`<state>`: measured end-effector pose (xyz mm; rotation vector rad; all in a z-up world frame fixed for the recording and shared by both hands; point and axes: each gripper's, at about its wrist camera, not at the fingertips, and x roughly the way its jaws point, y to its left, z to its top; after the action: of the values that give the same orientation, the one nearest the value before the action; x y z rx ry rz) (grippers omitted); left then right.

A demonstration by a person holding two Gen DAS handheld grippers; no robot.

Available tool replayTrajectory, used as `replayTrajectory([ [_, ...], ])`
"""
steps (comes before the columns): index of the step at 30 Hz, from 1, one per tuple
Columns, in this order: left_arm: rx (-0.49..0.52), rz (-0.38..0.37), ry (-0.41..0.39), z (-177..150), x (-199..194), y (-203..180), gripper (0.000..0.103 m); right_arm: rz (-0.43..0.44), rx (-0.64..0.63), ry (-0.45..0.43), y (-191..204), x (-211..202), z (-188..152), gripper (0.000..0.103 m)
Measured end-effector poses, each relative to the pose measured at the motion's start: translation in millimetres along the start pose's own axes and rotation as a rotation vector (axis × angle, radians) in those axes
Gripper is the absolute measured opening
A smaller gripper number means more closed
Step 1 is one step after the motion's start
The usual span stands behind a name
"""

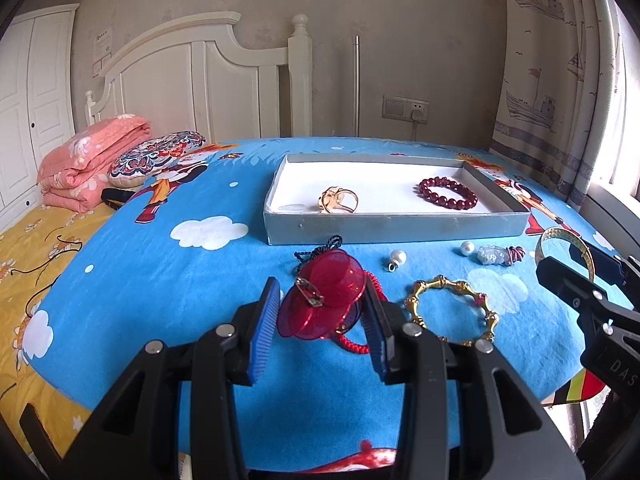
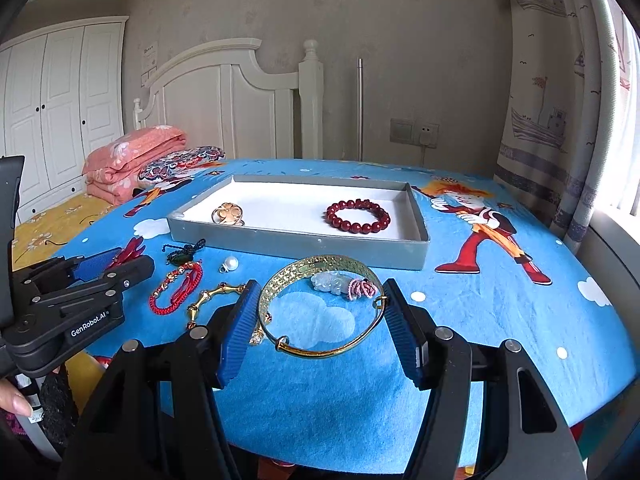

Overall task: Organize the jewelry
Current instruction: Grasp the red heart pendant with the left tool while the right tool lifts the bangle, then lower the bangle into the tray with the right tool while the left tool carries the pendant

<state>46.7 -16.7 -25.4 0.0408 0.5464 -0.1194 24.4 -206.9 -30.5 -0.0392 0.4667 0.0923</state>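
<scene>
A grey tray (image 1: 396, 230) (image 2: 296, 244) on the blue table holds a red bead bracelet (image 1: 448, 193) (image 2: 357, 215) and a gold flower ring (image 1: 338, 200) (image 2: 228, 214). My left gripper (image 1: 320, 316) is shut on a red translucent brooch (image 1: 324, 300), lifted above a red cord bracelet (image 2: 176, 294). My right gripper (image 2: 320, 320) is shut on a wide gold bangle (image 2: 320, 308) (image 1: 564, 248). A gold bamboo bracelet (image 1: 452, 312) (image 2: 212, 300), pearls (image 1: 398, 258) (image 2: 230, 264) and a jade pendant (image 1: 492, 256) (image 2: 332, 284) lie loose.
A dark green cord pendant (image 2: 182, 256) lies near the tray's front left corner. The round table edge (image 2: 600, 400) drops off close at the right. A bed with folded pink quilt (image 1: 92, 164) and pillow (image 1: 156, 156) stands left; curtain (image 2: 560, 120) at the right.
</scene>
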Motion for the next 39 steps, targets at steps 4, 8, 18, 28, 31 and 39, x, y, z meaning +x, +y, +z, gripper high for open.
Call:
replayTrajectory([
  [4, 0.005, 0.004, -0.009, 4, 2, -2, 0.039, 0.002, -0.01, -0.002, 3, 4, 5, 0.059],
  [8, 0.002, 0.01, -0.028, 17, 5, -2, 0.04, -0.001, -0.012, -0.023, 5, 7, 14, 0.059],
  [18, 0.019, 0.033, -0.086, 55, 18, -5, 0.039, -0.023, -0.007, -0.065, -3, 22, 43, 0.059],
  [28, -0.017, 0.031, -0.084, 96, 44, -4, 0.039, -0.038, 0.018, -0.043, -19, 60, 68, 0.059],
  [31, -0.01, 0.042, -0.099, 107, 49, -8, 0.039, -0.037, 0.023, -0.01, -21, 76, 72, 0.059],
  [39, -0.003, 0.067, -0.077, 122, 70, -13, 0.039, -0.035, 0.075, 0.025, -31, 101, 90, 0.059],
])
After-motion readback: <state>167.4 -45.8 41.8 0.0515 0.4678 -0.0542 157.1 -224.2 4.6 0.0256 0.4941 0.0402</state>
